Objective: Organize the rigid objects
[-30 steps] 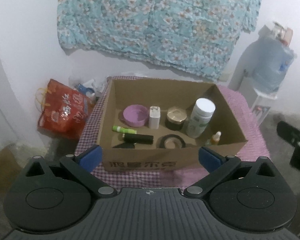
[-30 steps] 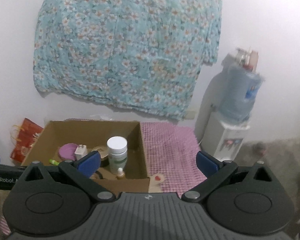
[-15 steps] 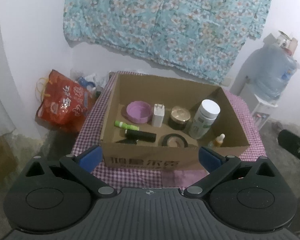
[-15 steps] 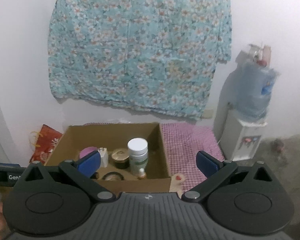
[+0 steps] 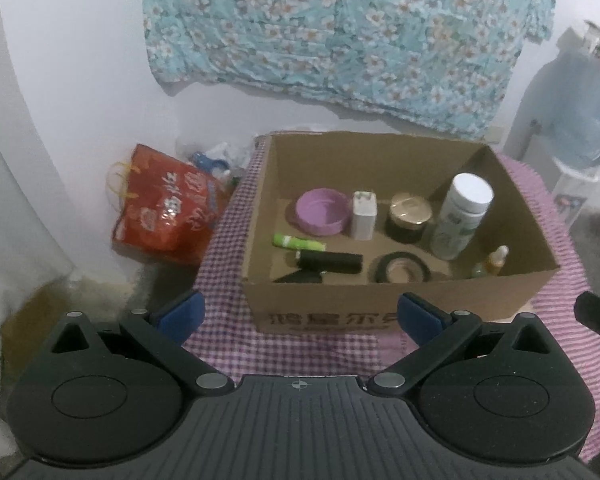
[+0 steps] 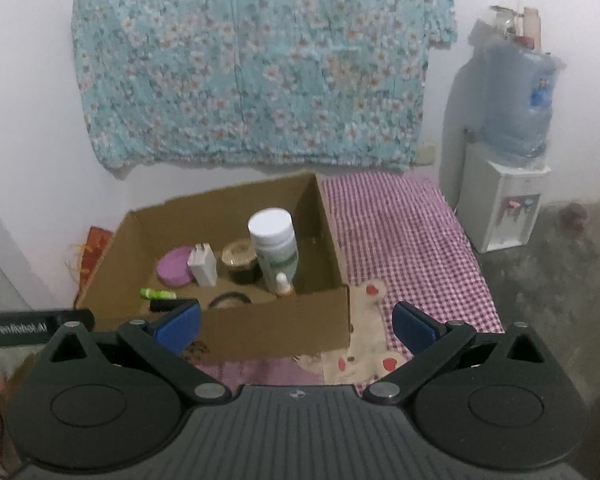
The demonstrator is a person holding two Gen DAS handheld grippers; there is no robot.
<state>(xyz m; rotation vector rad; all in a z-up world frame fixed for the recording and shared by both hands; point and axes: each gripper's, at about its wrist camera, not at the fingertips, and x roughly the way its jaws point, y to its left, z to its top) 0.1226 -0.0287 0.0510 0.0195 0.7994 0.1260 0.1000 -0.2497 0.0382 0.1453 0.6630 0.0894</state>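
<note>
I hold my left gripper (image 5: 299, 316) just short of the near wall of the cardboard box (image 5: 380, 304), its jaws spread wide apart with nothing between them. My right gripper (image 6: 296, 326) hangs off to the box's right front corner, jaws likewise wide apart and empty. The box sits on a bench covered with a purple checked cloth (image 5: 228, 248), and every rigid object I can see lies inside it. Along the back row stand a purple round lid (image 5: 322, 217), a white plug adapter (image 5: 364, 216) upright just beside it, a dark jar with a gold lid (image 5: 409, 218), and a tall white-capped bottle (image 5: 462, 216) upright near the right wall. In front of them a green tube (image 5: 299, 242) lies on its side, with a black cylinder (image 5: 329, 262) lying just beside it and nearer to me. A roll of black tape (image 5: 401, 268) lies flat to the right of the cylinder, and a small dropper bottle (image 5: 497, 261) stands in the front right corner. From my right view a patch of cream fabric with red hearts (image 6: 370, 320) shows on the cloth just right of the box. A red shopping bag (image 5: 166, 216) sits on the floor left of the bench, a floral sheet (image 5: 340, 32) hangs on the wall behind, and a water dispenser (image 6: 504, 196) stands to the right.
</note>
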